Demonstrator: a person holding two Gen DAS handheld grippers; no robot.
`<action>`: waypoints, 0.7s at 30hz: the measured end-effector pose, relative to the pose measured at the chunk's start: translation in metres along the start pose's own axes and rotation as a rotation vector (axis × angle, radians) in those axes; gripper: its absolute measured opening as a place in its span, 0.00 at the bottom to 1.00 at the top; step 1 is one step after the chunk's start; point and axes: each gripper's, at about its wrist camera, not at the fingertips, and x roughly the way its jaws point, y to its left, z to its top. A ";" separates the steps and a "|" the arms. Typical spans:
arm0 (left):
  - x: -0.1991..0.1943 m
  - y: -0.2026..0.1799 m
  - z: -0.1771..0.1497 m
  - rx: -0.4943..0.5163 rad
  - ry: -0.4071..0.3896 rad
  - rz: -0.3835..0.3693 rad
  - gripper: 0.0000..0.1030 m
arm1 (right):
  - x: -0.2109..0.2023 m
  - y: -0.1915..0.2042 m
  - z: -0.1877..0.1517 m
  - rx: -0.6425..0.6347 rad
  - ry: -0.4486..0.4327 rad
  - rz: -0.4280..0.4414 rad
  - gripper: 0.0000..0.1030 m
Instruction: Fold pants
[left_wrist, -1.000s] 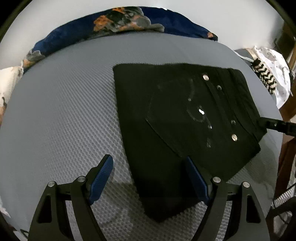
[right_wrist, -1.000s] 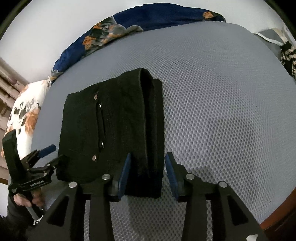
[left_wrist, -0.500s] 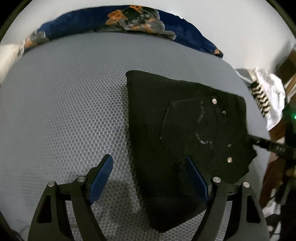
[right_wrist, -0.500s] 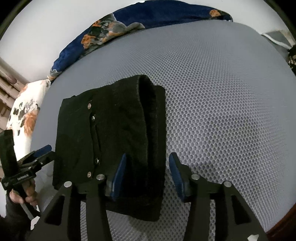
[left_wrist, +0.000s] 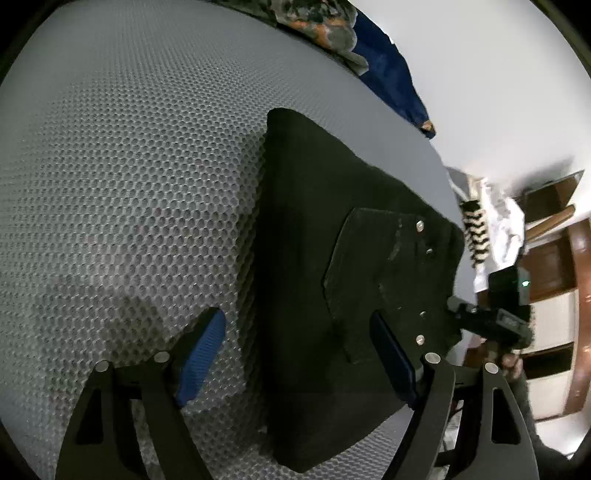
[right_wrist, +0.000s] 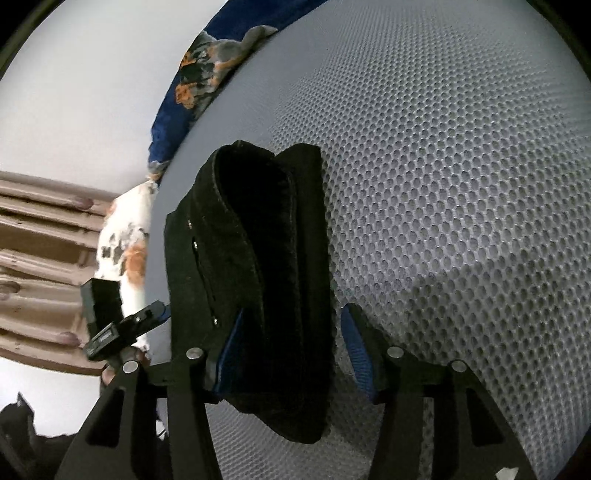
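Observation:
Black pants (left_wrist: 332, 295), folded into a thick square with a studded back pocket on top, lie on the grey honeycomb mattress (left_wrist: 110, 184). My left gripper (left_wrist: 297, 356) stands open over their near edge: one blue pad hangs above the mattress, the other above the cloth. In the right wrist view the stacked fold of the pants (right_wrist: 266, 277) sits between the jaws of my right gripper (right_wrist: 293, 349). Those jaws are opening, and a gap shows between the right pad and the cloth. Each gripper also appears at the pants' far side in the other's view, the right gripper (left_wrist: 491, 321) and the left gripper (right_wrist: 125, 328).
A blue floral blanket (left_wrist: 388, 74) lies along the mattress's far edge by the white wall. A black-and-white striped cloth (left_wrist: 476, 236) and wooden furniture (left_wrist: 554, 266) are past the right side. A floral pillow (right_wrist: 125, 243) and brown wooden slats (right_wrist: 37, 240) are on the left.
The right jaws have widened off the fold they were squeezing. Both grippers have dropped closer to the pants and rolled, so the bed looks tilted.

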 end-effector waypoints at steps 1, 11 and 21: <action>0.000 0.002 0.001 -0.002 0.004 -0.010 0.78 | 0.001 -0.001 0.001 -0.002 0.007 0.018 0.49; 0.022 -0.016 0.024 0.063 0.035 -0.059 0.78 | 0.021 -0.004 0.018 -0.006 0.061 0.166 0.49; 0.012 -0.025 0.004 0.138 -0.044 0.077 0.37 | 0.020 0.014 0.006 -0.008 -0.006 0.187 0.28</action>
